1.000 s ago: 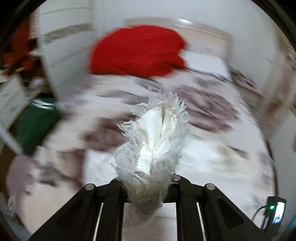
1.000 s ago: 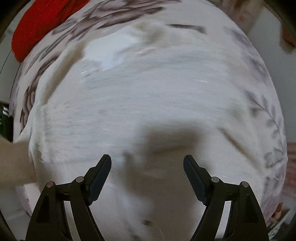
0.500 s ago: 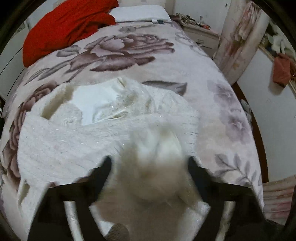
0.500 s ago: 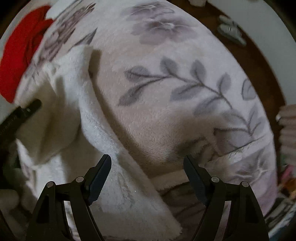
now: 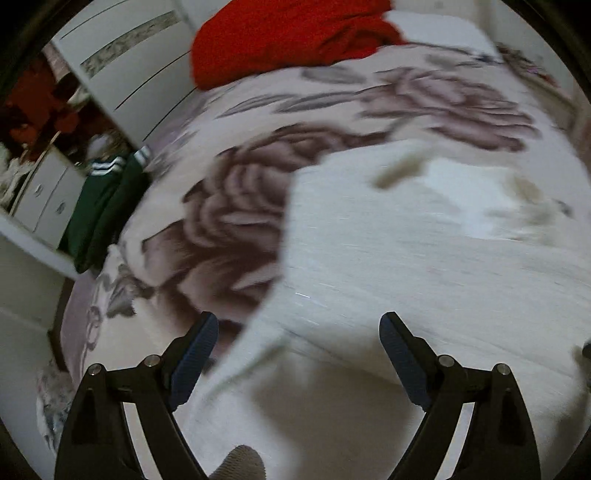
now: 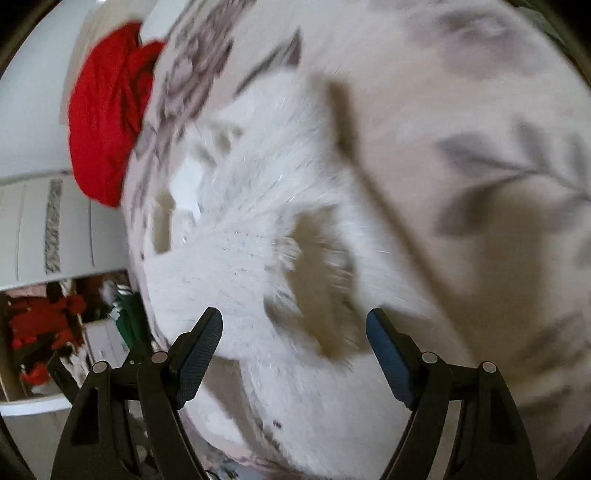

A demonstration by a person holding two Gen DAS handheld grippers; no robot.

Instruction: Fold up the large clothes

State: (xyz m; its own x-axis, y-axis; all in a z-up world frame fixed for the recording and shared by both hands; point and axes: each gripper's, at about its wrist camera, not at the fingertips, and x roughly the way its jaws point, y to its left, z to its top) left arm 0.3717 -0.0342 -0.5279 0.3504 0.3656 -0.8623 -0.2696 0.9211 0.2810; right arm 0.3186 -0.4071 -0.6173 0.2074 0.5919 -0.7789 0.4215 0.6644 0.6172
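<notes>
- White fuzzy garment (image 5: 424,236) now lies spread on the bed (image 5: 229,206), dropped from the left hand-held gripper (image 5: 298,354), which was clamped on a bunched piece a second ago.
- Left jaws now wide, holding nothing; near edge of the garment sits just below them.
- Right hand-held gripper (image 6: 294,347) also wide and empty, hovering over the garment (image 6: 258,229).
- We judge lay-out done; next is regrasping edges for the first fold.
- Red cloth (image 5: 291,33) sits at the bed's far end, well apart.

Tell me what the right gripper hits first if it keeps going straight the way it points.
Most likely the white fluffy garment spread on the floral bedspread. The right gripper is open and empty, and the garment fills the space just ahead of its fingers, though blur leaves the depth uncertain.
</notes>
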